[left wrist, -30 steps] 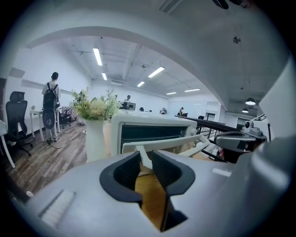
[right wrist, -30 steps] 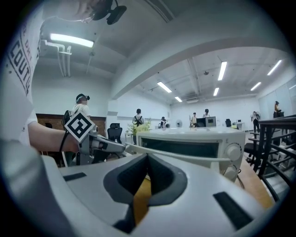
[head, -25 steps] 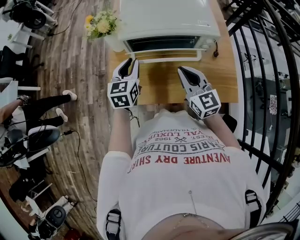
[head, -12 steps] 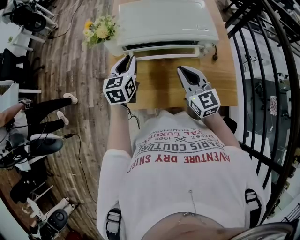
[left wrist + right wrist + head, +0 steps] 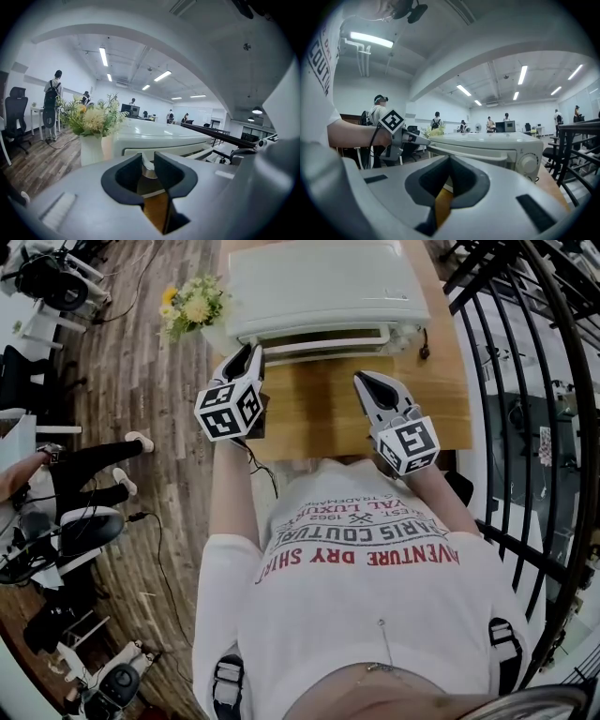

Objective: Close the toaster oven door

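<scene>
Two grippers hovered over the wooden counter in front of the toaster oven, a white box that sat at the counter's far edge. Its door was tipped up almost closed, and only a thin dark strip showed under the top. The door's handle ran as a pale bar across the front.

The left gripper reached to the handle's left end. Its fingers stood apart with a narrow gap, and the end of the handle showed just past that gap; whether they touched it could not be told. The right gripper hung back over bare wood, apart from the oven, with its fingers pressed together at the tips.

Bare counter lay between the two grippers and ran back to the near edge by the person's shirt.

Left of the oven, a vase of flowers stood at the counter's left edge, near the left gripper. A dark railing ran beyond the counter's right edge. The oven's knob sat at the right end of its front.
</scene>
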Demonstrator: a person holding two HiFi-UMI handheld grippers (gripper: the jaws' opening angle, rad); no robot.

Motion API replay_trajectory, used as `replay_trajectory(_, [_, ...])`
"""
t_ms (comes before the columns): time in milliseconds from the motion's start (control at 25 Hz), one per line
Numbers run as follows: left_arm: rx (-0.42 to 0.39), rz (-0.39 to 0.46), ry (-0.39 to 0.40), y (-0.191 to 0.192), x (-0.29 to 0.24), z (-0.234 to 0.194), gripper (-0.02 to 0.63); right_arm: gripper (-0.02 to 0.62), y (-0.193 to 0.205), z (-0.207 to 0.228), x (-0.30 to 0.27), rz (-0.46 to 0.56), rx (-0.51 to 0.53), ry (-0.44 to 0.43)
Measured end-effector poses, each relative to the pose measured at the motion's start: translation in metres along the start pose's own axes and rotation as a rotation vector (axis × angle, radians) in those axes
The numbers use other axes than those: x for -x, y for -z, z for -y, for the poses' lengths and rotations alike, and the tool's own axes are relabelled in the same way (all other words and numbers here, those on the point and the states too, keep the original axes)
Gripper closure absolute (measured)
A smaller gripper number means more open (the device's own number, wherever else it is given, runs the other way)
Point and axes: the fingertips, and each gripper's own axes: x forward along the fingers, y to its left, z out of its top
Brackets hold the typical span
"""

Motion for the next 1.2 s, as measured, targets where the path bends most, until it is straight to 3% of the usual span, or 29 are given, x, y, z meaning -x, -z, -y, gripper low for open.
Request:
replay_trajectory(360, [0.017, 0.022, -0.027, -0.004, -0.003, -0.001, 0.514, 0.604, -0.009, 0.003, 0.012, 0.010, 0.019, 0.024])
replay_trajectory(560, [-0.068, 0.099, -0.103, -0.016, 0.013, -0.001, 0.560, 0.604, -0.011, -0.004, 0.012, 0.014, 0.023, 0.024])
replay_trajectory(1200, [-0.170, 0.219, 0.085, -0.013, 0.095, 0.077, 0.594, 0.604, -0.022, -0.017, 0.021, 0.048, 0.070, 0.033])
